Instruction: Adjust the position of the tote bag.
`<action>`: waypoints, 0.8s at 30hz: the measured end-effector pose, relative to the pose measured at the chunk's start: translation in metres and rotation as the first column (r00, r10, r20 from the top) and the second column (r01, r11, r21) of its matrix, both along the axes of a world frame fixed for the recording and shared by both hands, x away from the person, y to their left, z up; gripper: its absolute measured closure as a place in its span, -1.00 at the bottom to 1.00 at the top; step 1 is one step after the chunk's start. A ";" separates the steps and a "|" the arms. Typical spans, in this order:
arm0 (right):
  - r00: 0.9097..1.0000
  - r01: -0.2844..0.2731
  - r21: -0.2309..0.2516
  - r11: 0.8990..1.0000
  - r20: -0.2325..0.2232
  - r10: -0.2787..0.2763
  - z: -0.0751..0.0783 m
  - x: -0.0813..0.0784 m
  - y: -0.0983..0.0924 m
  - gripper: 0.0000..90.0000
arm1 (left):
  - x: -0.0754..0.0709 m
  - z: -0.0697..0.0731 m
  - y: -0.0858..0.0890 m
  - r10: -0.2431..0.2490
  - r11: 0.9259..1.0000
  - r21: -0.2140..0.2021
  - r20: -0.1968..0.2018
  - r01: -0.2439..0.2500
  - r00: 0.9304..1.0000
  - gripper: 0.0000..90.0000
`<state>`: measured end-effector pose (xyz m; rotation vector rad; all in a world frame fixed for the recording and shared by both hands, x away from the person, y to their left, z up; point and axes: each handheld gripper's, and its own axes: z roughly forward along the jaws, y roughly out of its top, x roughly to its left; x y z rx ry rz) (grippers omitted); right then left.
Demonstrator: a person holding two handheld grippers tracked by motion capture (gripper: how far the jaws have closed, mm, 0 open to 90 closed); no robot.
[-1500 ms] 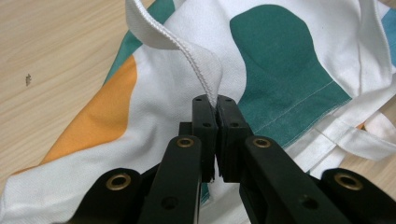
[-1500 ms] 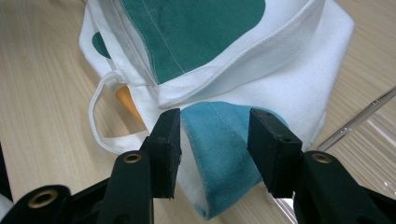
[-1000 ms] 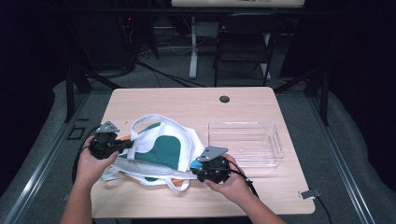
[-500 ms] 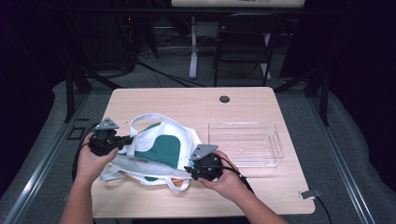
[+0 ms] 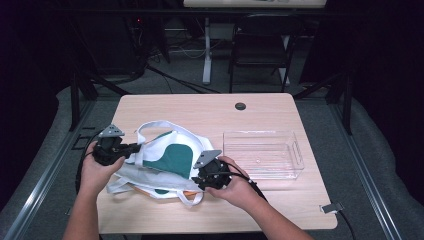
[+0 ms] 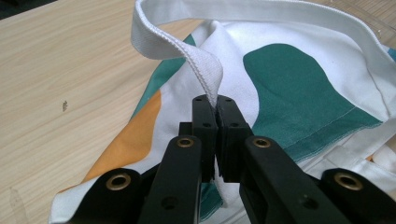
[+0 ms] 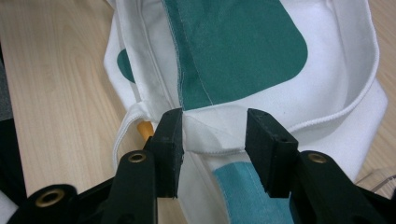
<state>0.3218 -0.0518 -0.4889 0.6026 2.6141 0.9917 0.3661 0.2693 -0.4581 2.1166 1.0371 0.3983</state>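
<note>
A white tote bag (image 5: 170,155) with green, orange and blue patches lies crumpled on the left half of the wooden table (image 5: 200,107). My left gripper (image 5: 135,148) is at the bag's left edge. In the left gripper view this gripper (image 6: 217,100) is shut on the end of a white strap (image 6: 177,44), which arches up over the bag (image 6: 299,79). My right gripper (image 5: 198,175) is at the bag's near right side. In the right gripper view its jaws (image 7: 214,123) stand part open around a white hemmed fold of the bag (image 7: 233,56), with no visible squeeze.
A clear plastic bin (image 5: 262,154) stands empty to the right of the bag, close to my right hand. A round black grommet (image 5: 240,106) sits near the table's far edge. A small clip with a cable (image 5: 332,207) is at the near right corner.
My right gripper has moved left and slightly up along the bag's near edge. The left gripper has kept its place and its hold on the strap.
</note>
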 end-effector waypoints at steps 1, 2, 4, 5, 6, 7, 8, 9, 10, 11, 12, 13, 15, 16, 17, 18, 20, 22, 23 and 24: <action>1.000 -0.002 -0.008 1.000 0.004 0.002 0.001 0.001 0.001 0.27 | 0.000 0.000 0.000 0.001 1.000 -0.002 0.001 -0.001 1.000 0.94; 1.000 0.001 -0.008 1.000 0.006 -0.001 0.001 0.002 0.003 0.28 | 0.000 0.000 0.000 0.002 1.000 -0.004 0.004 -0.002 1.000 0.94; 1.000 -0.004 -0.020 1.000 0.009 0.004 0.002 0.003 0.005 0.29 | 0.000 0.000 0.000 0.004 1.000 -0.005 0.005 -0.004 1.000 0.94; 1.000 -0.004 -0.020 1.000 0.009 0.004 0.002 0.003 0.005 0.29 | 0.000 0.000 0.000 0.004 1.000 -0.005 0.005 -0.004 1.000 0.94; 1.000 -0.001 -0.011 1.000 0.014 0.001 0.001 0.004 0.010 0.30 | 0.000 0.000 0.001 0.006 1.000 -0.005 0.007 -0.006 1.000 0.94; 1.000 -0.005 -0.022 1.000 0.010 0.005 0.001 0.005 0.011 0.30 | 0.000 0.001 0.001 0.007 1.000 -0.007 0.007 -0.007 1.000 0.94; 1.000 -0.005 -0.023 1.000 0.010 0.006 0.000 0.005 0.013 0.30 | 0.000 0.001 0.001 0.007 1.000 -0.007 0.007 -0.007 1.000 0.94; 1.000 -0.015 -0.037 0.999 0.016 0.016 0.000 0.006 0.014 0.30 | 0.000 0.001 0.001 0.008 1.000 -0.008 0.008 -0.008 1.000 0.94; 1.000 -0.015 -0.032 0.999 0.010 0.015 -0.001 0.006 0.017 0.30 | 0.000 0.001 0.001 0.007 1.000 -0.007 0.009 -0.007 1.000 0.94; 1.000 -0.018 -0.034 0.999 0.010 0.018 -0.002 0.006 0.018 0.30 | 0.000 0.001 0.001 0.007 1.000 -0.007 0.009 -0.007 1.000 0.94; 1.000 -0.019 -0.036 0.999 0.014 0.019 -0.003 0.006 0.020 0.31 | 0.000 0.001 0.001 0.007 1.000 -0.006 0.009 -0.007 1.000 0.94; 1.000 -0.023 -0.036 0.999 0.013 0.023 -0.003 0.006 0.022 0.31 | 0.000 0.001 0.001 0.007 1.000 -0.007 0.009 -0.007 1.000 0.94; 0.999 -0.029 -0.051 0.998 0.015 0.030 -0.003 0.007 0.023 0.31 | 0.000 0.001 0.001 0.008 1.000 -0.008 0.009 -0.008 1.000 0.94; 0.999 -0.033 -0.053 0.998 0.016 0.034 -0.005 0.008 0.026 0.33 | 0.000 0.001 0.001 0.008 1.000 -0.007 0.010 -0.008 1.000 0.94; 0.999 -0.033 -0.053 0.998 0.016 0.034 -0.005 0.008 0.026 0.33 | 0.000 0.001 0.001 0.008 1.000 -0.007 0.010 -0.008 1.000 0.94; 0.999 -0.033 -0.061 0.998 0.019 0.034 -0.006 0.008 0.027 0.34 | 0.000 0.001 0.000 0.008 1.000 -0.007 0.009 -0.008 1.000 0.94; 0.999 -0.035 -0.066 0.997 0.020 0.036 -0.009 0.008 0.032 0.36 | 0.000 0.000 0.001 0.008 1.000 -0.006 0.010 -0.008 1.000 0.94; 0.999 -0.040 -0.073 0.997 0.023 0.042 -0.010 0.009 0.036 0.39 | 0.000 0.000 0.001 0.007 1.000 -0.005 0.007 -0.007 1.000 0.94; 0.999 -0.045 -0.072 0.996 0.025 0.047 -0.010 0.009 0.038 0.40 | 0.000 0.000 0.001 0.007 1.000 -0.004 0.006 -0.007 1.000 0.94; 0.998 -0.047 -0.083 0.995 0.029 0.050 -0.010 0.009 0.040 0.42 | 0.000 0.000 0.001 0.006 1.000 -0.004 0.006 -0.006 1.000 0.94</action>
